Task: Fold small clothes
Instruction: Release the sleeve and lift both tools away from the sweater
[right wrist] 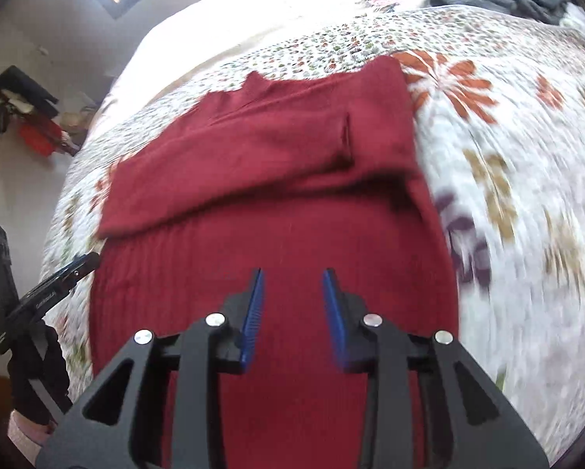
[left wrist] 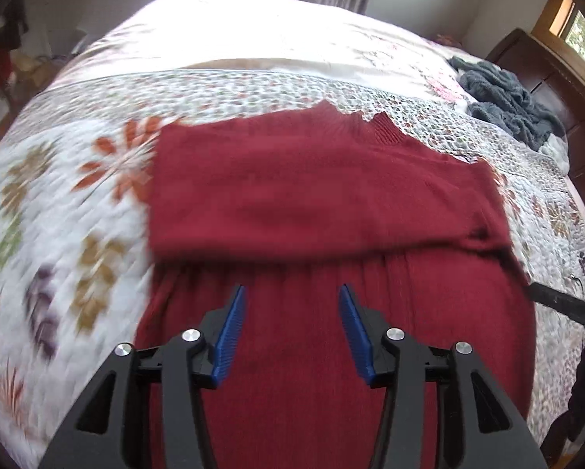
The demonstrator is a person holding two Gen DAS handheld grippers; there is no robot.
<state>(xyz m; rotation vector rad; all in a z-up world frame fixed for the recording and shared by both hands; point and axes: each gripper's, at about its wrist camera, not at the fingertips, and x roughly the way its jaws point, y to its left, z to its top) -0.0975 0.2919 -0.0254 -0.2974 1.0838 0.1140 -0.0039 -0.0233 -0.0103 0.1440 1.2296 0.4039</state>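
Both sleeves lie folded across the red sweater point(left wrist: 331, 203) on the bed point(left wrist: 77, 195); left claw point(left wrist: 292, 293) and right claw point(right wrist: 292, 277) hover wide, empty, probably next gripping the near hem to fold it far.

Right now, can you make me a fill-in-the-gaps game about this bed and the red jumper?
1. The dark red knitted sweater lies on a quilt printed with ____.
2. Both grippers' jaws stand ____, holding nothing.
3. The pads on the left gripper and right gripper are coloured ____.
4. The crumpled fluffy garment near the headboard is ____.

Missing words: flowers; open; blue; grey
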